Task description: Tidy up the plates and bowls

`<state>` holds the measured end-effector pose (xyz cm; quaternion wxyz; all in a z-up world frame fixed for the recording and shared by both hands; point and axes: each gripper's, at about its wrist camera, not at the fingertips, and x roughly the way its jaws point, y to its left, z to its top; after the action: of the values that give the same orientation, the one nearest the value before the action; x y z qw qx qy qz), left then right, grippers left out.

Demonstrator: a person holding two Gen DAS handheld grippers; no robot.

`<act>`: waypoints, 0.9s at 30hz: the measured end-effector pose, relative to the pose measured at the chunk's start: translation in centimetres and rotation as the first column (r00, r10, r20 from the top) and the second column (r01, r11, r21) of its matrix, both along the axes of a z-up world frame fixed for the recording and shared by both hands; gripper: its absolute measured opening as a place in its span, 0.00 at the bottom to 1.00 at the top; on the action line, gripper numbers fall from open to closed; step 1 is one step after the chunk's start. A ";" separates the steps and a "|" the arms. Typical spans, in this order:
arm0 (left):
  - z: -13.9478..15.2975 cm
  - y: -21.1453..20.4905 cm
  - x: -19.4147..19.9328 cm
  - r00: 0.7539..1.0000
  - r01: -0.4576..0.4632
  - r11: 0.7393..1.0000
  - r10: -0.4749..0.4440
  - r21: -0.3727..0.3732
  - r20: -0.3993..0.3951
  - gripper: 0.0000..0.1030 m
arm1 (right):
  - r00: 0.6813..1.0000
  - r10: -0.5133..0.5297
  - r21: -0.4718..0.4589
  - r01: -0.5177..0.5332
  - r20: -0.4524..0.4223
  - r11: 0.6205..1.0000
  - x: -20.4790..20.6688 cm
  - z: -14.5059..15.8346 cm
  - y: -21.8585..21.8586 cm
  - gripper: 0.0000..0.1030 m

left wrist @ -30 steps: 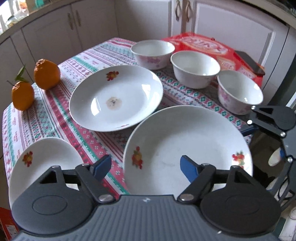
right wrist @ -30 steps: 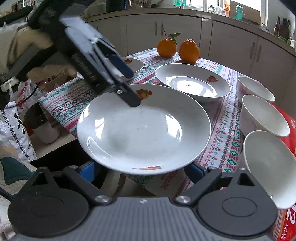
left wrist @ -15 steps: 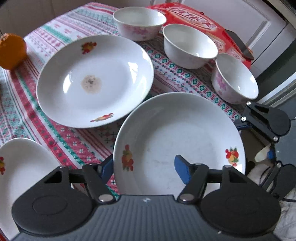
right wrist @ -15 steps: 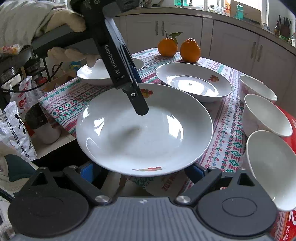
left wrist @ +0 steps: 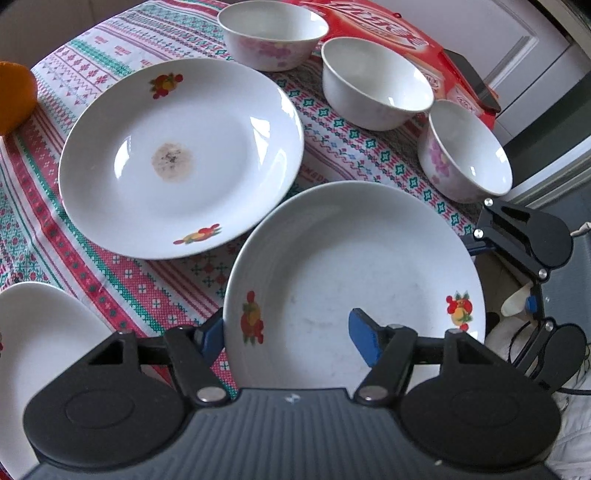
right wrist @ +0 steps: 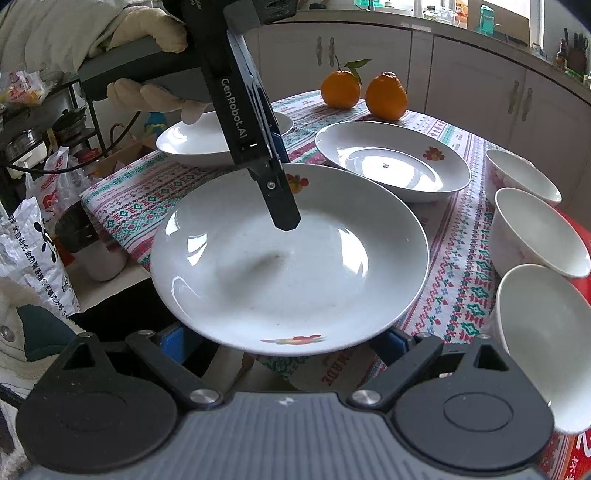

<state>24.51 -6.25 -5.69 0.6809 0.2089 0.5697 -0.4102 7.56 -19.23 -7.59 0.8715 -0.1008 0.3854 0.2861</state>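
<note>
Left wrist view: the left gripper (left wrist: 288, 332) has its jaws apart, one blue pad outside the near plate's (left wrist: 354, 266) rim and the other above its inside. This plate overhangs the table edge on the tablecloth (left wrist: 122, 284). Behind it lies a second plate (left wrist: 181, 158) with a brown stain at its centre. A third plate (left wrist: 40, 343) shows at lower left. Three bowls (left wrist: 376, 81) stand in a row beyond, by a red box (left wrist: 388, 26). The right gripper (left wrist: 524, 243) sits just beside the near plate's far rim.

Right wrist view: the right gripper (right wrist: 284, 339) has its jaws wide apart, both pads below the near plate (right wrist: 295, 277) rim. The left gripper (right wrist: 273, 173) straddles the opposite rim, one finger (right wrist: 280, 203) over the plate's inside. Two oranges (right wrist: 364, 92) stand at the far end of the table.
</note>
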 end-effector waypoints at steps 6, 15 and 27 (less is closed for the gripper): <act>0.3 0.5 0.0 1.000 -0.018 1.000 0.018 -0.018 0.009 0.66 | 1.000 0.005 0.014 -0.005 -0.001 1.000 0.3 0.6 0.0 0.95; 1.8 1.9 0.0 0.999 -0.041 0.998 0.042 -0.050 0.025 0.66 | 0.999 0.034 0.000 -0.034 0.000 0.999 1.1 1.4 0.7 0.95; 4.0 5.6 1.3 0.991 -0.117 0.990 0.122 -0.084 0.050 0.66 | 0.994 0.113 0.005 -0.113 0.006 0.994 3.8 3.2 2.7 0.95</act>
<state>25.84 -0.66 -1.66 0.7276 0.1581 0.5451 -0.3853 11.31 -16.48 -4.35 0.8553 -0.1210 0.3756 0.3357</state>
